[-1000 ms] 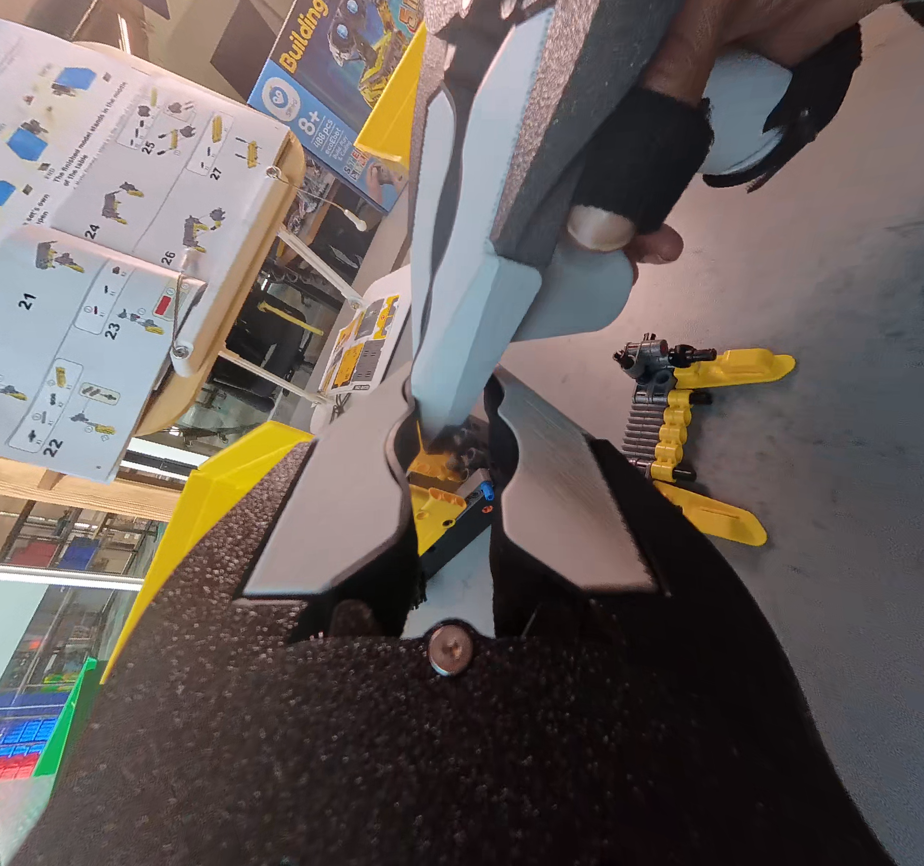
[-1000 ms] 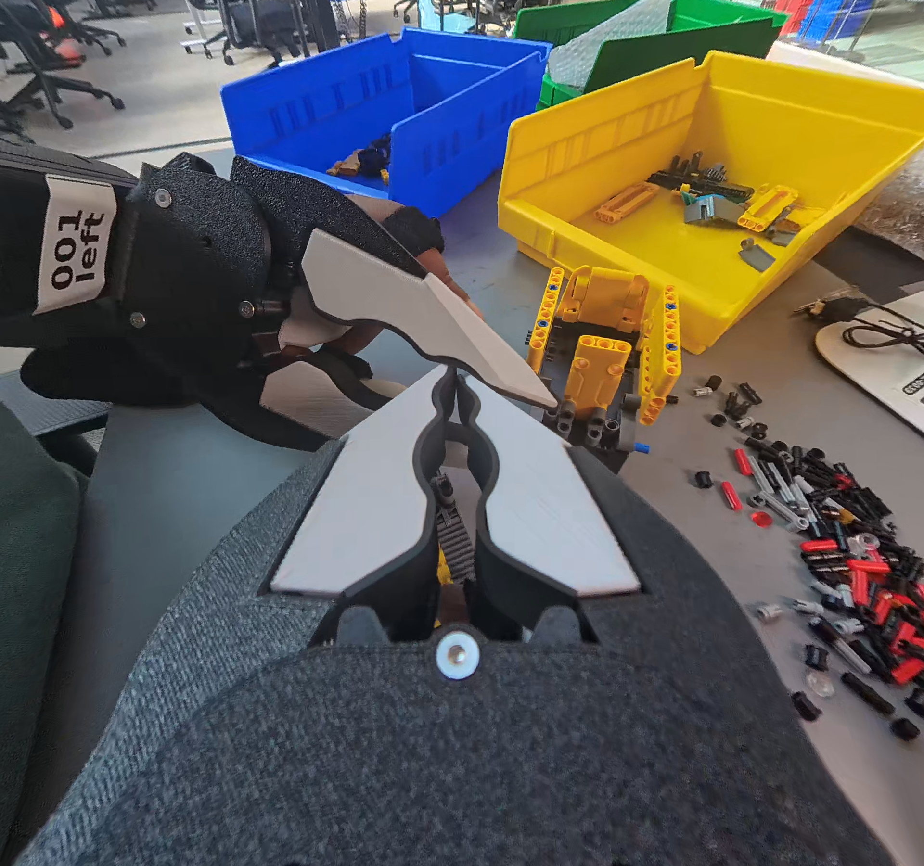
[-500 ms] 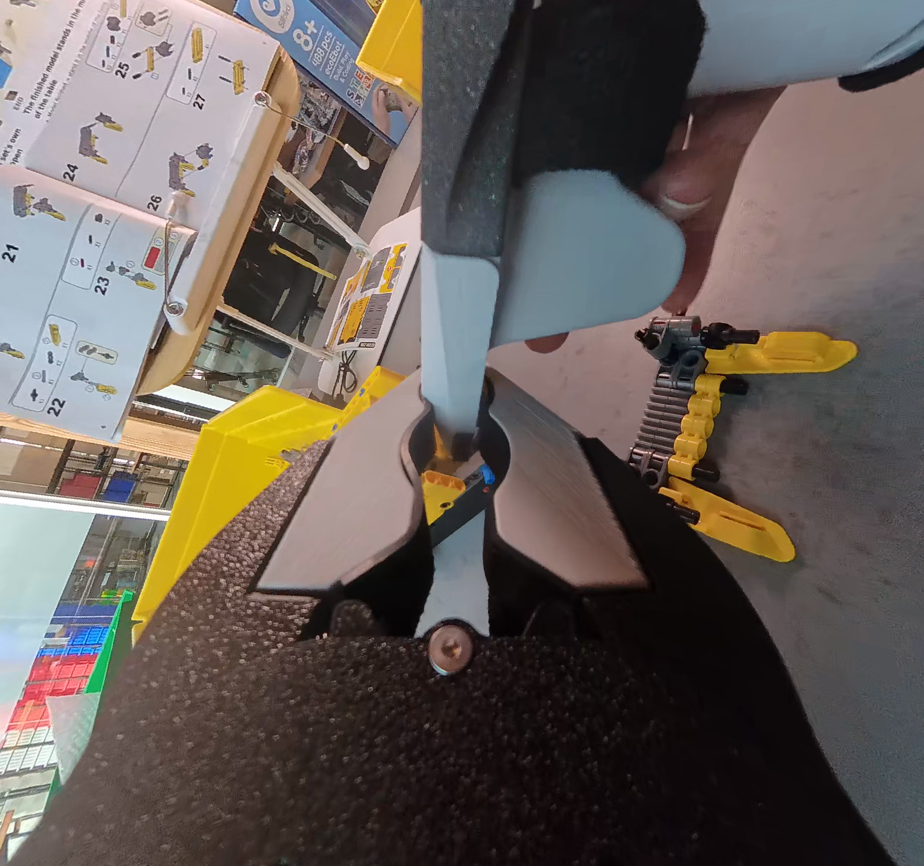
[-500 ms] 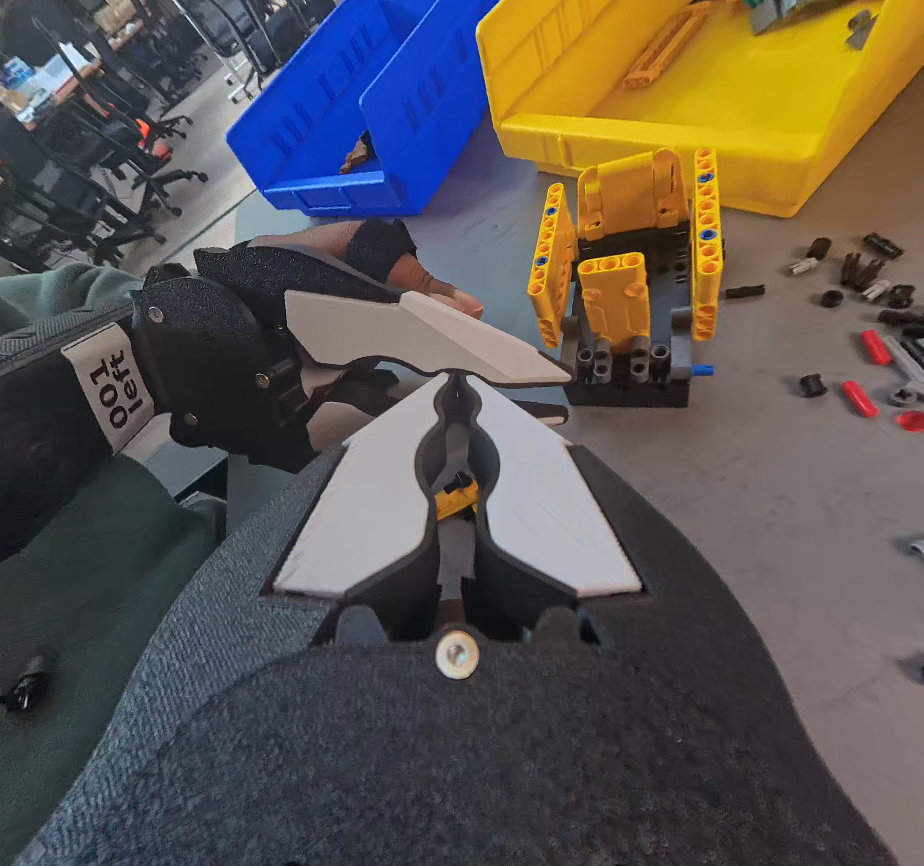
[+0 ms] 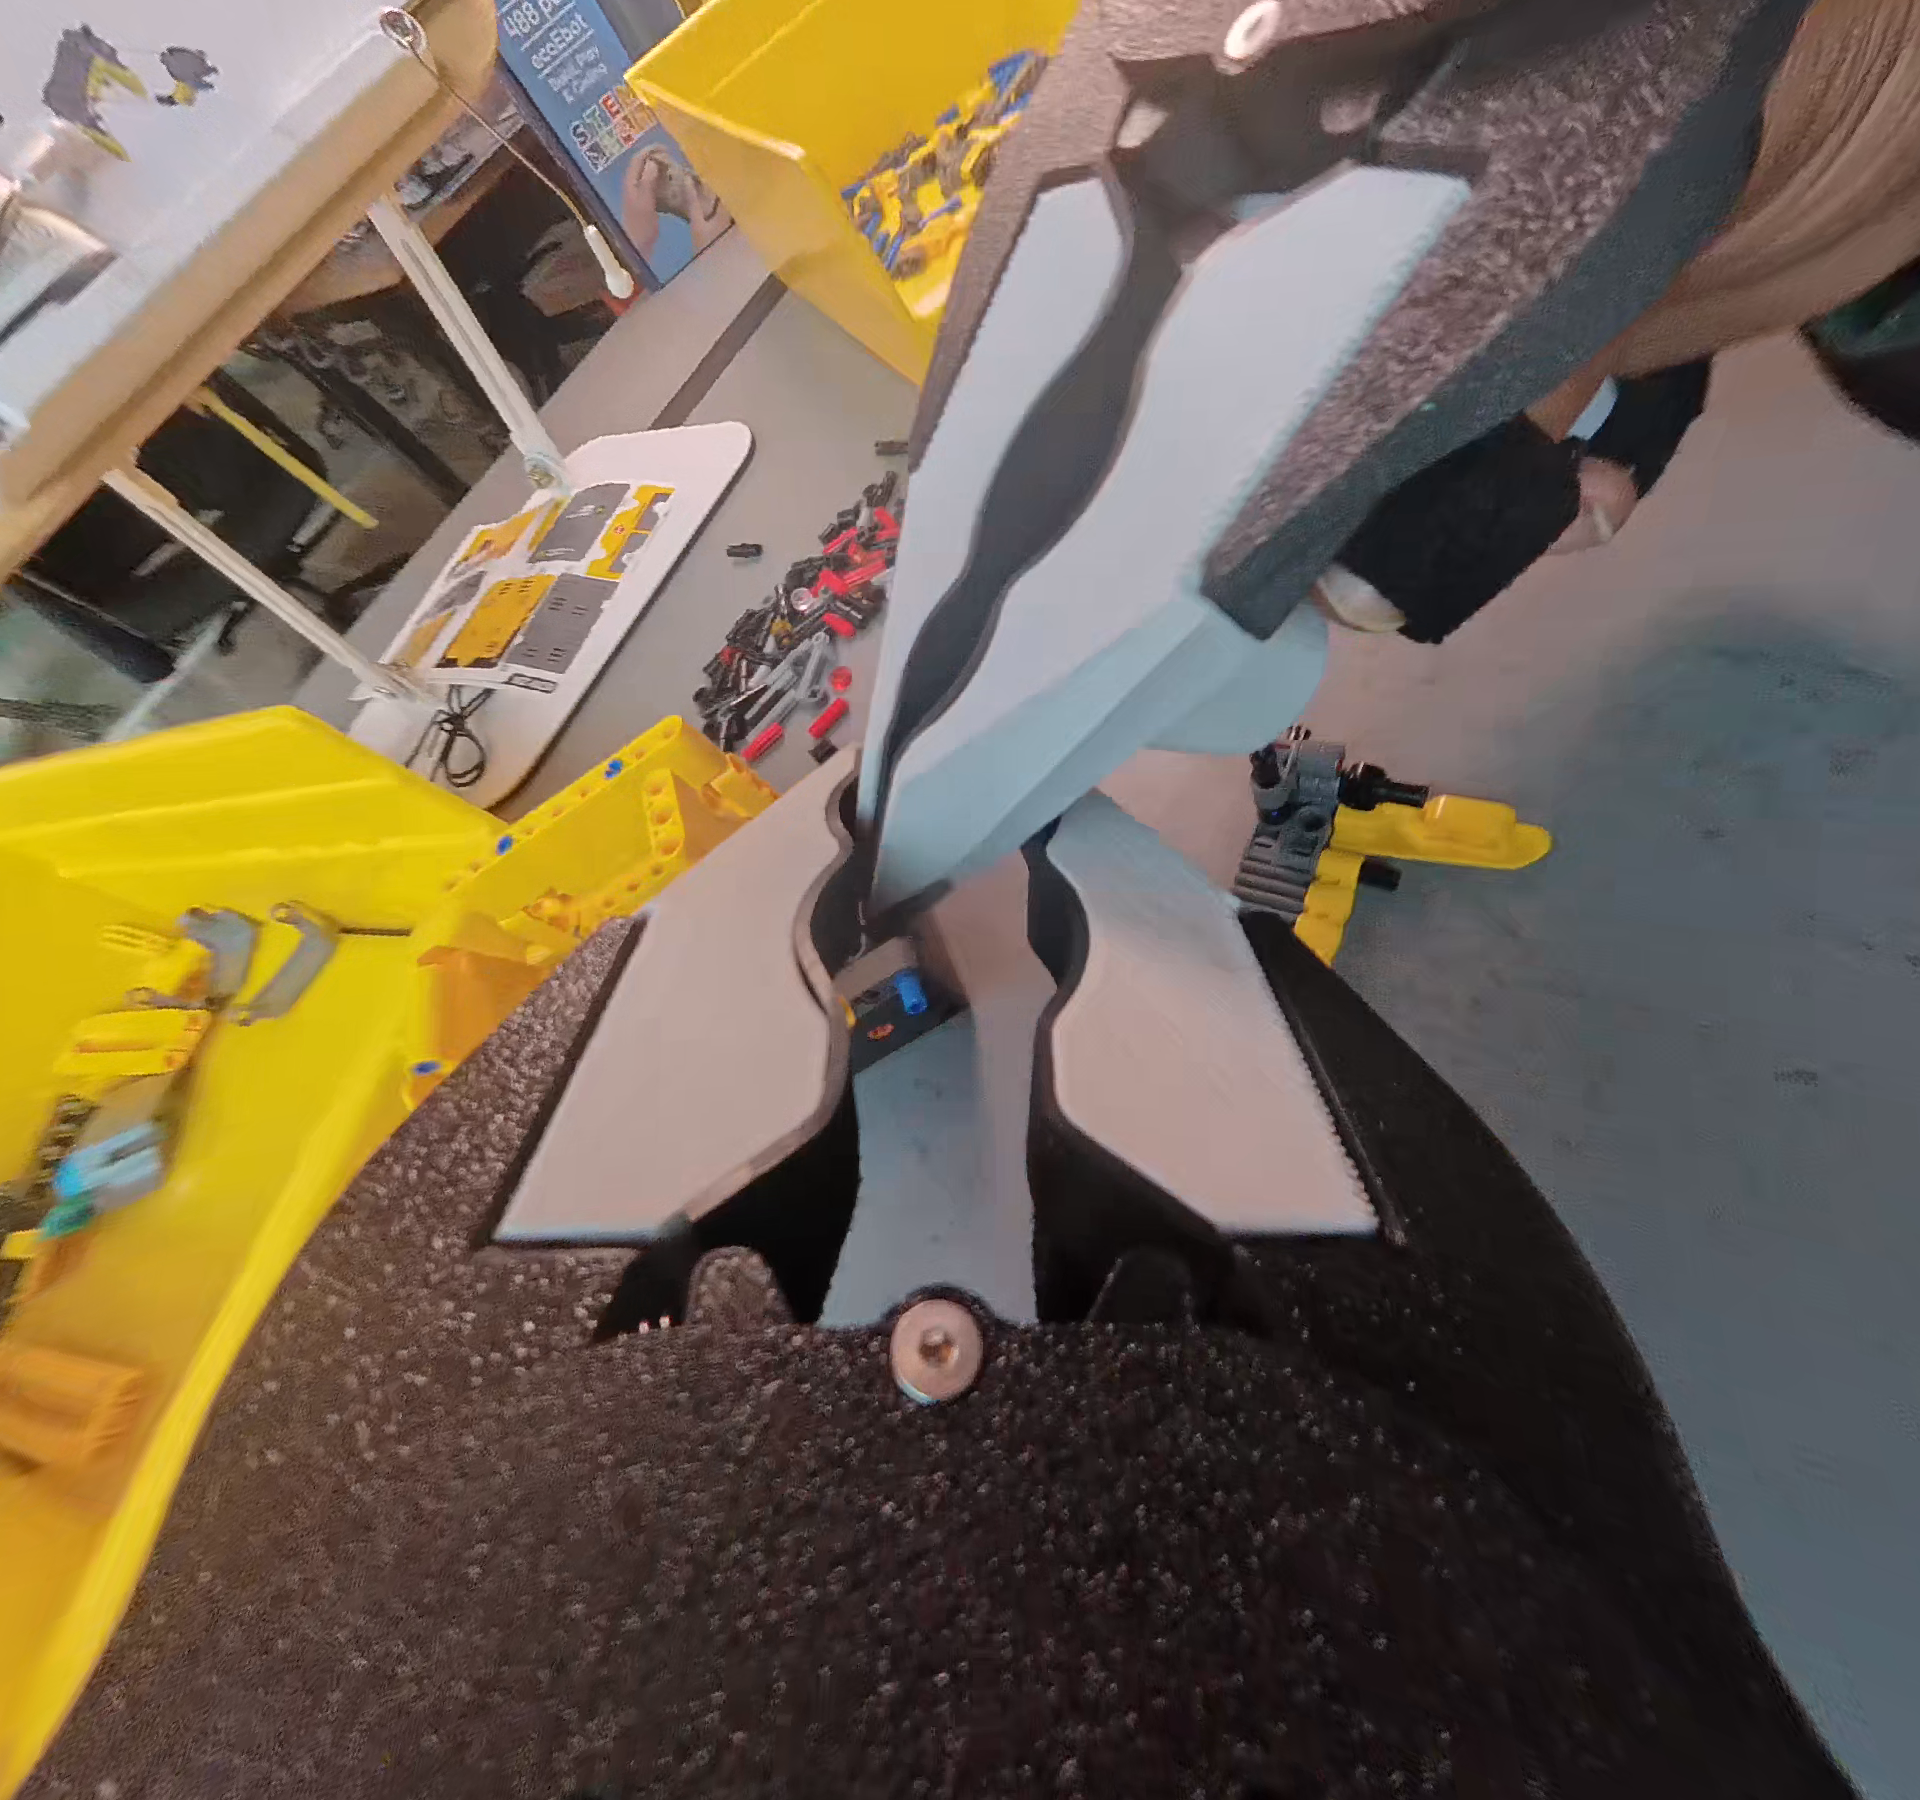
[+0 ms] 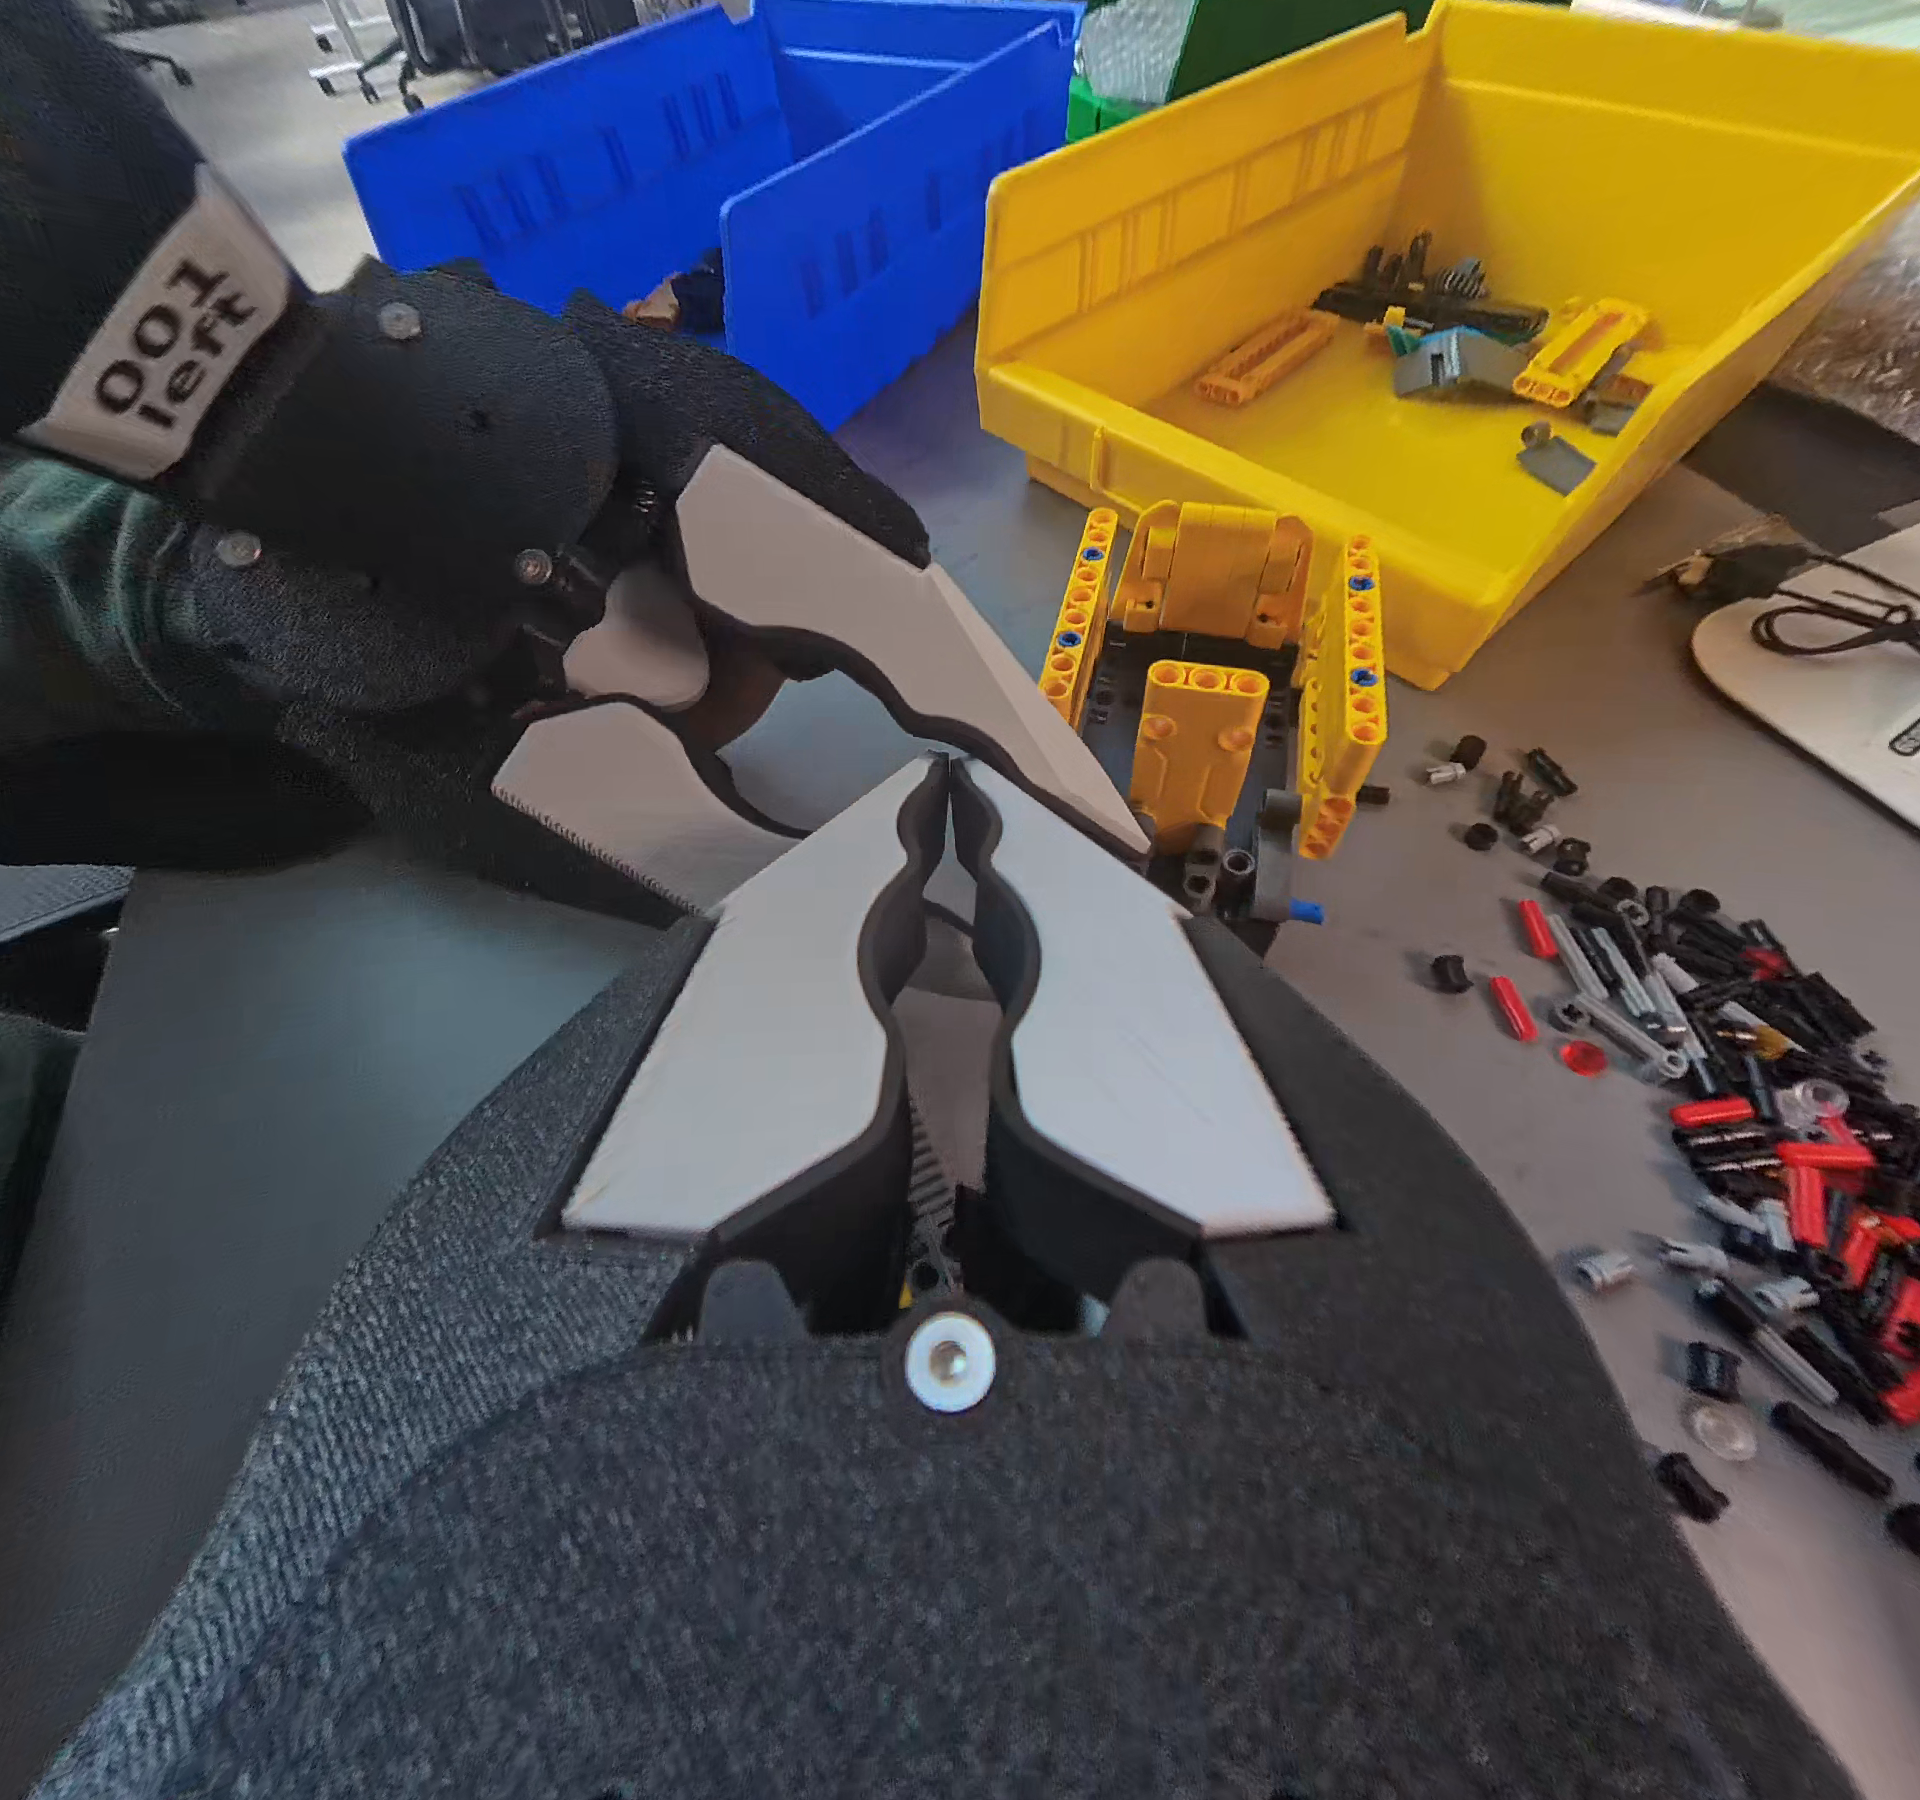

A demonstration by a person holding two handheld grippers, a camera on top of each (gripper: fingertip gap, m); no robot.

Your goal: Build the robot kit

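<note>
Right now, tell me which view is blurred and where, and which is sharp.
Left wrist view: motion smear across the yellow bin and the parts in it at the left edge; the loose pin pile stays fairly crisp. Right wrist view: mostly sharp on the yellow model, straight bin edges bowed by the wide lens.

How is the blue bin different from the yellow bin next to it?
The blue bin has a divider wall; the yellow bin shows none. The yellow bin holds several loose parts; the blue bin shows only a few. Both are open plastic bins on the grey table.
</note>
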